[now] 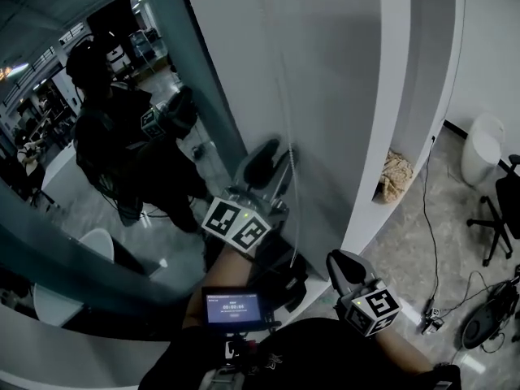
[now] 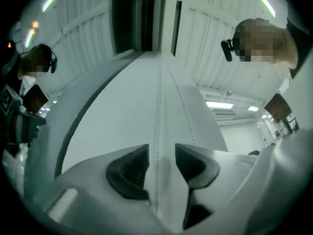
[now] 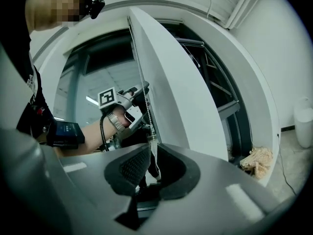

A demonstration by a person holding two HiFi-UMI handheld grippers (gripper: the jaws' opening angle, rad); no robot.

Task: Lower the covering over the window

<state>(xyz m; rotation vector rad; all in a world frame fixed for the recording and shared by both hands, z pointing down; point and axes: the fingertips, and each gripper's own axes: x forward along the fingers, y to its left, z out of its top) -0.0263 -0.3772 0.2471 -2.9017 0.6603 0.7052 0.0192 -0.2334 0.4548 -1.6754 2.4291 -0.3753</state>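
Step in hand: hand-over-hand pull on the chain (image 2: 159,102) to lower the blind (image 1: 325,71).

1. The left claw (image 2: 161,163) is spread, raised on the chain. One strand runs between its pads without being pressed. Centre this strand before closing, so the beads seat in the pad ribs.
2. The right claw (image 3: 152,161) sits lower and is pinching the chain near a white connector. Judged best practice: do not release it until the left claw has a grip.
3. Pull straight down along the chain, not outward, to avoid jamming the drive.

The blind hangs just beyond the left claw, with the chain along its near edge. The glass to its left is uncovered.
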